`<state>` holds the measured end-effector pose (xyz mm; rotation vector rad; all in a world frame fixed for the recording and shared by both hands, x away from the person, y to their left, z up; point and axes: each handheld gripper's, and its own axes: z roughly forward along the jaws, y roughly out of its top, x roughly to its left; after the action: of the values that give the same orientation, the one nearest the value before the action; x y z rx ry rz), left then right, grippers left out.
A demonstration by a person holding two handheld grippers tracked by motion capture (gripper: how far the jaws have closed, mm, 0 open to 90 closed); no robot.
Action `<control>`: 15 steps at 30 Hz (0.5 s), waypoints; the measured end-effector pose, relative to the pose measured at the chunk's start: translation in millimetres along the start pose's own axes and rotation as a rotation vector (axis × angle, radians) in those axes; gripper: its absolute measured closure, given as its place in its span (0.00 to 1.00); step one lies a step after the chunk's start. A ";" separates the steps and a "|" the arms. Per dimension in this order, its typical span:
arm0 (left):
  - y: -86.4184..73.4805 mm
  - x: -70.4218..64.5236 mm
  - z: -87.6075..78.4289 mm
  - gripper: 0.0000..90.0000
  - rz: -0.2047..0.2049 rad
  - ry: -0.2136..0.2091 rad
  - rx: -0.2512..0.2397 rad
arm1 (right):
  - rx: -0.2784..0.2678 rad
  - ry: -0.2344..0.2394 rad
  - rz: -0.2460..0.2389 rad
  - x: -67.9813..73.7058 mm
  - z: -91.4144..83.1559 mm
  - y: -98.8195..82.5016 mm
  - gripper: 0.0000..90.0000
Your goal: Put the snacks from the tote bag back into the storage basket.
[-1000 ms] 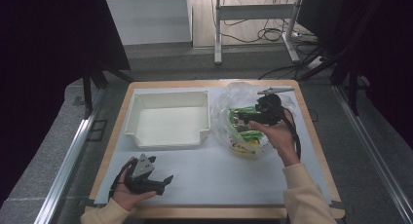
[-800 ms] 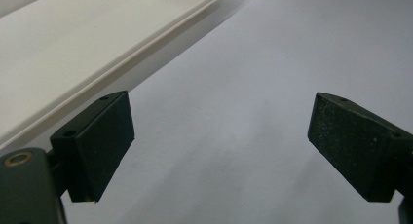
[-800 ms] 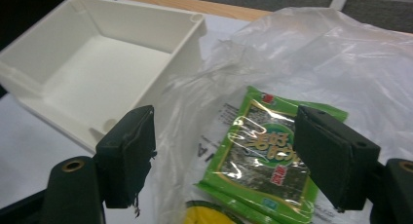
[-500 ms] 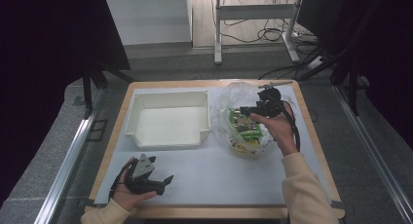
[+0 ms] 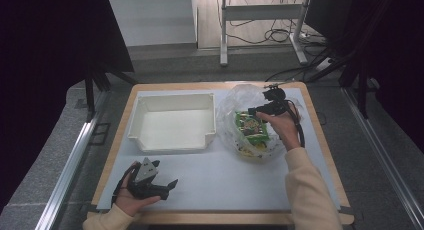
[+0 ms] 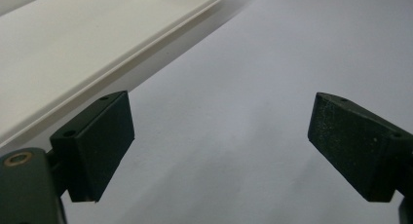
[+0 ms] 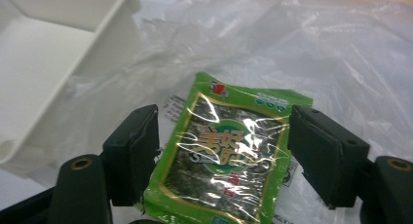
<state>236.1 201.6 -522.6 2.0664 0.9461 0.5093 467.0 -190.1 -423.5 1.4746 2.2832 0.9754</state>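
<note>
One flat green snack packet (image 7: pixel 229 156), glossy-wrapped with a dark printed middle, is seen on one clear plastic bag (image 5: pixel 235 102) beside one white tray (image 5: pixel 172 121), straddled by the closing, not yet gripping right gripper (image 7: pixel 224 158); left gripper (image 6: pixel 221 151) is held wide, empty.

A wood-edged table (image 5: pixel 320 140) carries a pale mat (image 5: pixel 225 175); on the mat sit a white tray (image 5: pixel 172 140) and, just beside it, a clear bag (image 5: pixel 232 107). A left gripper (image 5: pixel 170 184) rests on the mat's near edge.

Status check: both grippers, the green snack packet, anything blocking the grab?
Right gripper closing, jaws astride green snack packet, not yet clamped. Left gripper open, idle beside white tray. Packet lies in clear plastic bag; film may snag.
</note>
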 end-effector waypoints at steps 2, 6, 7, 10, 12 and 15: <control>0.1 0.4 0.0 0.11 -0.001 0.000 0.000 | 0.013 -0.007 0.011 -4.1 5.8 -0.8 0.33; 0.0 0.3 0.2 0.11 0.001 0.000 0.001 | 0.034 -0.020 0.027 -9.3 11.8 -1.2 0.33; 0.1 0.4 0.0 0.11 0.000 0.000 0.000 | 0.040 -0.024 0.026 -10.1 12.7 -1.3 0.33; 0.1 0.6 -0.6 0.11 -0.002 0.002 -0.002 | 0.059 -0.026 0.032 -12.0 16.5 -2.4 0.35; 0.0 0.5 -0.7 0.11 -0.002 0.003 -0.002 | 0.067 -0.028 0.036 -12.8 18.3 -3.1 0.37; 0.0 0.0 -0.4 0.11 -0.001 0.004 -0.002 | 0.073 -0.032 0.047 -14.4 20.5 -4.5 0.39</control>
<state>235.9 201.8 -522.3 2.0639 0.9485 0.5132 481.4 -195.8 -443.8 1.5688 2.2941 0.8835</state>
